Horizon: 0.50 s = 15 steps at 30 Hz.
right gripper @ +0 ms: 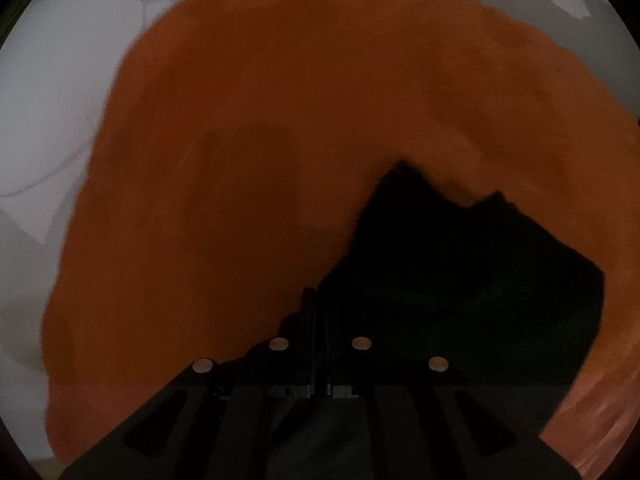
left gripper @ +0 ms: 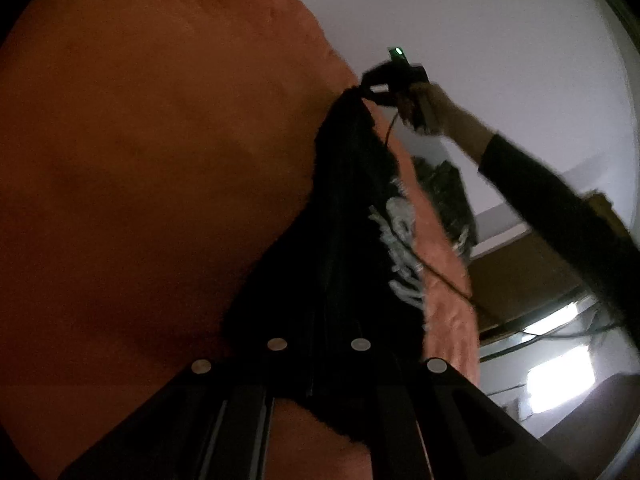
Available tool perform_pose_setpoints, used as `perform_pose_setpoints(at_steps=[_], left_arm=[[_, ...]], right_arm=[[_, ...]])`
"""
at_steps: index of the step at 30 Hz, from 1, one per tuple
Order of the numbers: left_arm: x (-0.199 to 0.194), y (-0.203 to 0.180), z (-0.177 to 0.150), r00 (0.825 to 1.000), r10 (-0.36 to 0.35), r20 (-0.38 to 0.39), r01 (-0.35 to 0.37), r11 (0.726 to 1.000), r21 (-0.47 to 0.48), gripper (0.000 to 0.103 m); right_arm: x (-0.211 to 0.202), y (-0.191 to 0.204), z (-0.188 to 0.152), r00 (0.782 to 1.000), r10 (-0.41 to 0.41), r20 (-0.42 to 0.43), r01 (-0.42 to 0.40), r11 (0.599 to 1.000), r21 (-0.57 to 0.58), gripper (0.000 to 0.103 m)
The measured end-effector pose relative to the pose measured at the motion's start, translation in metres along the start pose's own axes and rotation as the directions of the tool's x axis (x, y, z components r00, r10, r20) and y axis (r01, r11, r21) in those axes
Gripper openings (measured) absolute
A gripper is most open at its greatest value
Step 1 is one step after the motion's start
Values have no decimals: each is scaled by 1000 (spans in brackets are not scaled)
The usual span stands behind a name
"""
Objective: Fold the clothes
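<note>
A black garment [left gripper: 344, 220] with a white print [left gripper: 400, 240] hangs stretched between both grippers above an orange blanket [left gripper: 140, 140]. My left gripper [left gripper: 318, 340] is shut on its near end, where the cloth bunches around the fingers. At the far end my right gripper [left gripper: 370, 88] pinches a corner of the same garment, held by a person's hand [left gripper: 436, 108] in a dark sleeve [left gripper: 540, 200]. In the right wrist view the right gripper [right gripper: 320, 308] is shut on the black garment [right gripper: 460, 280], which spills to the right over the orange blanket [right gripper: 280, 100].
A second dark crumpled garment [left gripper: 448, 196] lies past the blanket's right edge. A thin black cable [left gripper: 440, 276] trails from the right gripper across the blanket. Brown furniture [left gripper: 520, 272] and a bright patch [left gripper: 560, 380] lie to the right. White floor [right gripper: 60, 100] surrounds the blanket.
</note>
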<state>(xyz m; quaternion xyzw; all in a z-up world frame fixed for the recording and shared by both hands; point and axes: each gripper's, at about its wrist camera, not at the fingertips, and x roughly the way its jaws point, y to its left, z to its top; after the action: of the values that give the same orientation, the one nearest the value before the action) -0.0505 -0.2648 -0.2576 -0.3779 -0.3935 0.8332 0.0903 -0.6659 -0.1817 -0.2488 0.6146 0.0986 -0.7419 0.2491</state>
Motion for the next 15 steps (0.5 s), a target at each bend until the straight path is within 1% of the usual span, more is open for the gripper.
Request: perform_pose_setpoints(at_steps=[1,2,3,4,5,6,8,11,13,14,15], left_arm=[[2,3,0,1000,9,-7,-9,1000,6,3],[2,6,-1,1000,11,-12,-11,1000,-3,4],[2,10,-1,1000,12,-15,-13,1000,-18,4],[2,13,-1,1000,13,-17,-14,999,-34,4],[2,17,-1,1000,14,-20,-15,999,-49,5],[1,19,-1,1000,17,-20,-18,998,-61,5],[-7,25,-1,999,38,-5,-38,997,-66,5],[-20,23,-3,998,61,-1,-61,997,-41,6],[-27,15,0,997,81,0,-81,997,-3,14],[-29,8,2,996,95,1,-95,995,32,25],[-29,2,5,994,108,2,-108,992,64,42]], right_arm=[[9,6,3,1000,-18,-15,18,1000,-12,8],[17,12,6,999,-36,-30,36,999,-24,12],[21,15,8,999,-39,-32,38,999,-24,24],[21,15,10,999,-28,-23,28,1000,-13,30],[17,14,11,1000,-19,-10,19,1000,-3,41],[9,13,13,1000,-13,7,13,1000,5,48],[-6,10,16,999,-2,40,1,1000,22,48],[-48,2,13,992,39,120,-45,998,42,56],[-81,-5,-4,983,70,172,-78,996,37,59],[-98,-9,-18,977,81,196,-88,996,26,59],[-112,-12,-38,973,91,213,-96,995,13,59]])
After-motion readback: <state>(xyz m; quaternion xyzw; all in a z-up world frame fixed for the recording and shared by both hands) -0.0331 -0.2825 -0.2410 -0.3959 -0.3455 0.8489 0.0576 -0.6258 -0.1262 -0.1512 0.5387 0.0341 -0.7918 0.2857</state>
